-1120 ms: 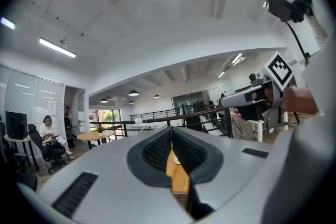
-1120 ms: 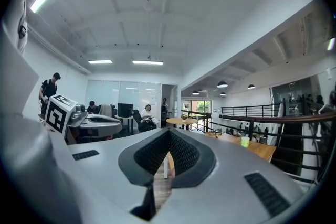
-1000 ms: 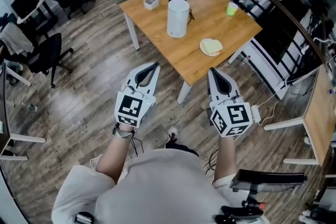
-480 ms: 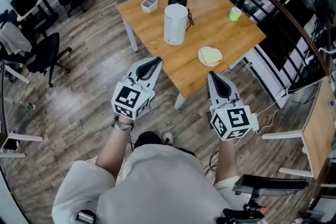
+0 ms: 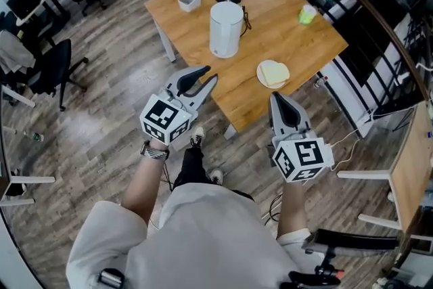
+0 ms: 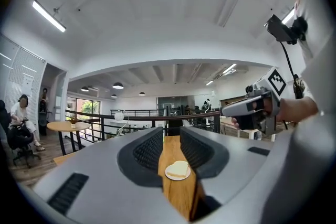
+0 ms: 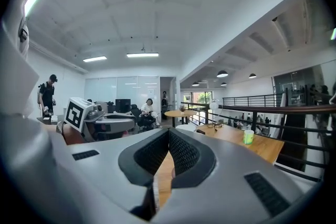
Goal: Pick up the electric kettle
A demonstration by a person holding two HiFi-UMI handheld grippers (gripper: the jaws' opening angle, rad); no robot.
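Counting on table [image 5: 291,44]: 1 kettle [image 5: 225,29] | 1 plate [image 5: 260,74] | 1 cup [image 5: 308,14]

A brown plank floor [image 5: 101,139] runs through an open office. A square wooden table [image 5: 291,44] on white legs stands near a black railing [image 7: 283,108]. A round wooden table [image 6: 68,125] stands farther back. Black office chairs [image 5: 54,68] sit at desks along one side. The ceiling [image 6: 157,18] is white, with long strip lights [image 7: 143,54] and round lamps farther off. Daylight and greenery show through far windows [image 6: 89,107].
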